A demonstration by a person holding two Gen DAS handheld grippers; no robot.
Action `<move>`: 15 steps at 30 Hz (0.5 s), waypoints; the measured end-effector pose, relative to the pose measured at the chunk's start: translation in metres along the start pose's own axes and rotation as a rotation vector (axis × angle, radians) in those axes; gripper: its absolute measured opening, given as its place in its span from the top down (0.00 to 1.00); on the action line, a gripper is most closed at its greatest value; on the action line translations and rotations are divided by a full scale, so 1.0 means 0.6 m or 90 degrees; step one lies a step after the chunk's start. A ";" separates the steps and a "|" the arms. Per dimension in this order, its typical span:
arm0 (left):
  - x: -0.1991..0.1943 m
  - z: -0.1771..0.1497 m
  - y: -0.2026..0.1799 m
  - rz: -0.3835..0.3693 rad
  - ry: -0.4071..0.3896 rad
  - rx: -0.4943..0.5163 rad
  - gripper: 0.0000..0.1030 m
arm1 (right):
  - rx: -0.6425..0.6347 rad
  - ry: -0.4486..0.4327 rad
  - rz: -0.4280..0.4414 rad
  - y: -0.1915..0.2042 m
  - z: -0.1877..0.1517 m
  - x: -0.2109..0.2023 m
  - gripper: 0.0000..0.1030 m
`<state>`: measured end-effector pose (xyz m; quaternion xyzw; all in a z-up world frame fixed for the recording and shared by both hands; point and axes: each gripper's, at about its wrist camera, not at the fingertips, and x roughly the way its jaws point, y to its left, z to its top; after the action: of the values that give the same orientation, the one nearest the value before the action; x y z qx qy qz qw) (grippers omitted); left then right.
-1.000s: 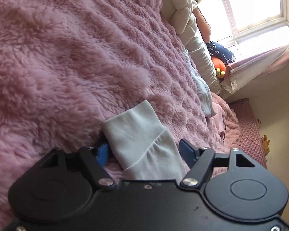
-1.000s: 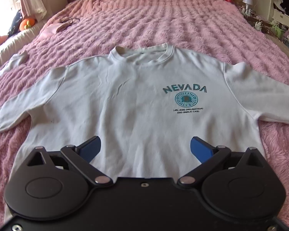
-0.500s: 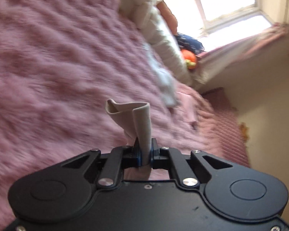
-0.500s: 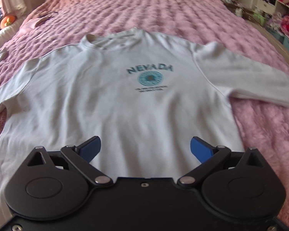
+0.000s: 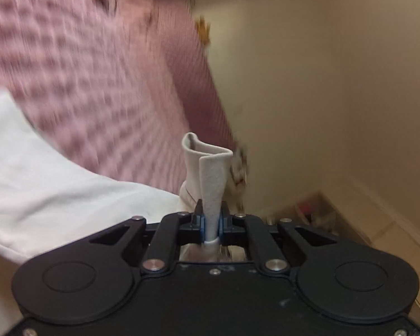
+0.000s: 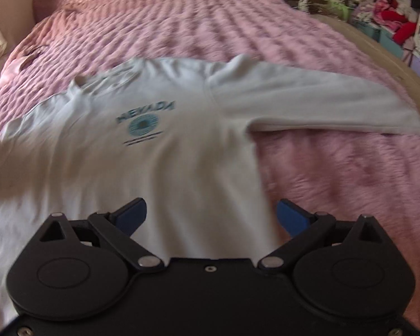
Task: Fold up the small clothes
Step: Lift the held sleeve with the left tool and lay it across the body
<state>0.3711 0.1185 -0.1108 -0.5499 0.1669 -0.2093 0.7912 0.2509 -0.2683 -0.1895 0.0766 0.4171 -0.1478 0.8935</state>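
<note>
A pale sweatshirt (image 6: 159, 151) with a teal NEVADA print lies face up on the pink fluffy bedspread (image 6: 336, 173). Its right sleeve (image 6: 308, 103) stretches out flat toward the bed's right edge. My left gripper (image 5: 211, 221) is shut on the cuff (image 5: 207, 165) of the other sleeve, which sticks up folded between the pads, lifted off the bed. The rest of that sleeve (image 5: 50, 179) trails down to the left. My right gripper (image 6: 211, 215) hangs open above the sweatshirt's lower hem, nothing between its blue pads (image 6: 131, 215).
The bedspread (image 5: 78, 64) fills the left wrist view's left half, a beige wall (image 5: 336, 70) its right. Shelves and bins with clothes and toys (image 6: 389, 19) stand beyond the bed's right side. A wooden bed edge (image 6: 392, 64) runs along there.
My left gripper closed on the sleeve cuff, lifted it off the bed and swung fast toward the wall. The right gripper shifted rightward over the sweatshirt, staying open.
</note>
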 end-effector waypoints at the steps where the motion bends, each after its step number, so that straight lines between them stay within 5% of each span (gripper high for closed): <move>1: 0.032 -0.034 0.004 0.005 0.037 0.002 0.94 | 0.006 -0.004 -0.006 -0.011 0.002 -0.002 0.01; 3: 0.095 -0.102 0.022 0.013 0.134 0.003 0.87 | 0.021 -0.011 -0.016 -0.033 0.007 -0.004 0.01; 6: 0.155 -0.179 0.060 0.058 0.244 -0.023 0.50 | 0.037 -0.008 -0.024 -0.056 0.012 -0.001 0.01; 7: 0.156 -0.193 0.070 0.082 0.250 -0.030 0.47 | 0.039 -0.006 -0.025 -0.060 0.014 0.000 0.01; 9: 0.141 -0.193 0.081 0.078 0.241 -0.034 0.45 | 0.040 -0.009 -0.018 -0.061 0.017 0.003 0.01; 11: 0.109 -0.158 0.088 0.084 0.211 -0.017 0.32 | 0.040 -0.020 -0.002 -0.059 0.021 0.007 0.01; 13: 0.077 -0.092 0.094 0.129 0.160 0.031 0.14 | 0.056 -0.033 0.033 -0.056 0.027 0.017 0.01; 15: 0.043 -0.029 0.100 0.185 0.117 0.097 0.14 | 0.087 -0.042 0.087 -0.053 0.037 0.034 0.05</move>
<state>0.3937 0.1097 -0.1738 -0.4368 0.3001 -0.1542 0.8339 0.2691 -0.3081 -0.1915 0.1607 0.3703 -0.1168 0.9074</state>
